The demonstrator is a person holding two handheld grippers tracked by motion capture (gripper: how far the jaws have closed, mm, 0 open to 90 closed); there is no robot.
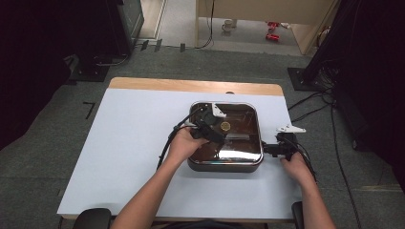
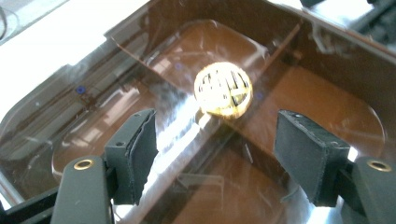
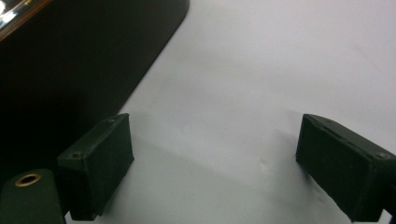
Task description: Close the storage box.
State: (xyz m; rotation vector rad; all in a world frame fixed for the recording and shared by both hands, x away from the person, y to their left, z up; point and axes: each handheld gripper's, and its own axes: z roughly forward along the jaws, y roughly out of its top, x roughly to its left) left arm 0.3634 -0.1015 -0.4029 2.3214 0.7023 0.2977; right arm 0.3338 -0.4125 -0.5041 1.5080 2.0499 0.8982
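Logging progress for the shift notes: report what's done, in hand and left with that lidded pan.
Done: nothing visibly; the brown transparent lid sits closed on the square pan. In hand: the left gripper hovers open over the lid's gold knob; the right gripper waits open beside the pan on the white table. Left: probably gripping the knob and lifting the lid.

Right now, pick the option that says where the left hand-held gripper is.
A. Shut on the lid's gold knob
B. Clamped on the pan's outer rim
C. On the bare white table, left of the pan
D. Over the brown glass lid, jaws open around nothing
D: the left hand-held gripper hangs over the brown glass lid, its jaws standing wide apart with the gold knob beyond them, ungripped.
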